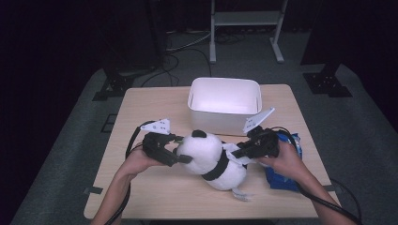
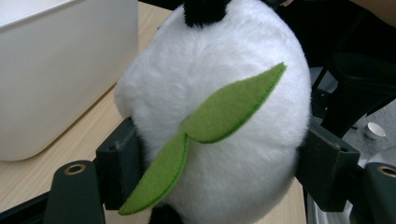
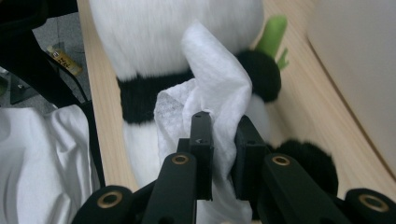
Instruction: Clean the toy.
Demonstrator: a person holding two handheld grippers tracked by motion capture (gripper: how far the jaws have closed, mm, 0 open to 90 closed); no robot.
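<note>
One plush panda, one white wipe, one white bin, one blue packet. Panda lies at frame centre on the desk, just below the bin. Left gripper: fingers clamped on the panda's head, one green felt leaf between them. Right gripper: fingers pinched together on the wipe, against the panda's body. Packet lies lower right, partly under the right hand.

One plush panda lies on the one wooden table; one white bin stands behind it; one white wipe; one blue packet; two green felt leaves on the panda; two grippers, left and right.
</note>
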